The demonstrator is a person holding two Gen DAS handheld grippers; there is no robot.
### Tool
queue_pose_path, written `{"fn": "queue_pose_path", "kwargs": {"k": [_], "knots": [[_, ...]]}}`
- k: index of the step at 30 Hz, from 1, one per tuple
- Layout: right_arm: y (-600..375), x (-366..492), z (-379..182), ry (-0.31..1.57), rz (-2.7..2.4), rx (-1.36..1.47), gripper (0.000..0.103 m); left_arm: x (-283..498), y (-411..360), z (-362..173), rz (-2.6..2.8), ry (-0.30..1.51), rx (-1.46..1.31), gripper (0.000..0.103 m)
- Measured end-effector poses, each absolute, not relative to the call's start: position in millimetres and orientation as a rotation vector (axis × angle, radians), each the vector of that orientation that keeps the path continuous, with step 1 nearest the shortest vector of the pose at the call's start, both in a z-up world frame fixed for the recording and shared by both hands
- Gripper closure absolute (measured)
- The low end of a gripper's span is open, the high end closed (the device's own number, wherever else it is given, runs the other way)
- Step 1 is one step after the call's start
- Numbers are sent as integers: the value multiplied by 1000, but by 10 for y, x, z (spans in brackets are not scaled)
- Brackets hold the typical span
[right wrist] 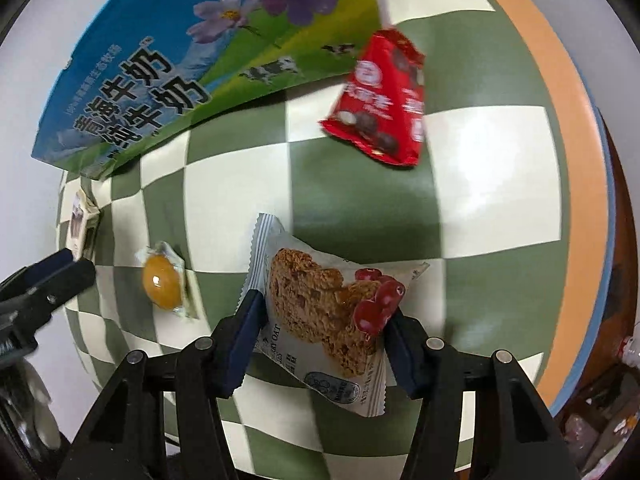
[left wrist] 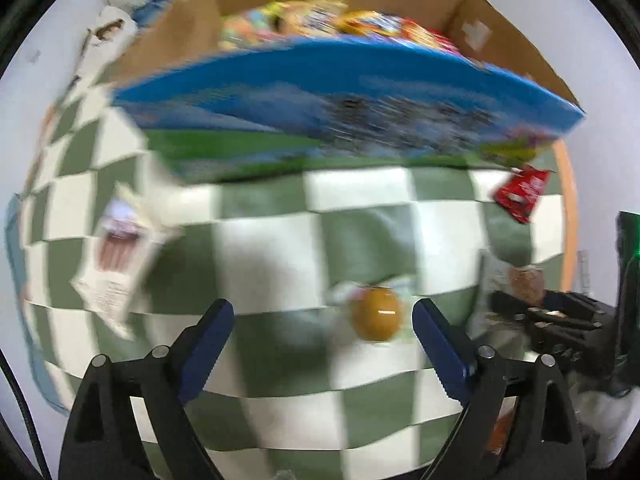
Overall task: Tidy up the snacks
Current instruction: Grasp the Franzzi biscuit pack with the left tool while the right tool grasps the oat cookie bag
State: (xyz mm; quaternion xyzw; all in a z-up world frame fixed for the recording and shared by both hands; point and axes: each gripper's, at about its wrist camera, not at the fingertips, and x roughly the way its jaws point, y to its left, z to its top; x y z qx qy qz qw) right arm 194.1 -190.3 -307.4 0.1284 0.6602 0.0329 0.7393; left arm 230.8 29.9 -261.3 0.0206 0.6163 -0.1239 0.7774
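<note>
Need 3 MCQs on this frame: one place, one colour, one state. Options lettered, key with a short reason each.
1. Where does the amber sweet lie?
A. inside the carton
B. on the checked cloth, to the side of the oat biscuit pack where the other gripper shows
C. on top of the red packet

2. What colour is the packet near the milk carton?
A. red
B. yellow
C. black

3. How is the right gripper?
A. wide open over bare cloth
B. closed on the oat biscuit pack
C. closed on the amber sweet

Key: 1 B, the sweet sits on the cloth between pack and left gripper. 2 A, the wrapper is plainly red. 3 B, both pads press the pack's sides.
</note>
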Motion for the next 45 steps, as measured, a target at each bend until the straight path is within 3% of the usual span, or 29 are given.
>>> {"fn": "queue_pose_path", "kwargs": {"k": [10, 14, 22, 27, 30, 35, 42, 45], "knots": [[-1408, 2116, -3097, 1486, 130, 350, 40, 2704, 1119, -2900, -92, 1384, 285, 11], [-1274, 2207, -3044, 1501, 137, 340, 23, 2816, 1082, -3084, -112, 1418, 368, 11], [-993, 2280, -2826, 1453, 139, 161, 18, 3014, 981, -3473, -193, 1485, 543, 14], [-1010, 2231, -2778, 1458, 135, 200, 18, 2983, 1142, -3466, -184, 1547, 284, 37], [-1159, 2176, -2769, 1470, 128, 244, 18, 2760, 1187, -3528, -202, 1623, 36, 37], [-1323, 2040, -2794, 1483, 121, 275, 18, 2382, 1128, -3564, -191, 1629, -117, 36], [-1119, 1823, -2946, 1585, 336, 457, 18, 2145, 1191, -3363, -160, 1582, -203, 35], [-928, 1724, -2679, 1538, 356, 271, 18, 2052, 1174, -3234, -143, 1554, -175, 35]]}}
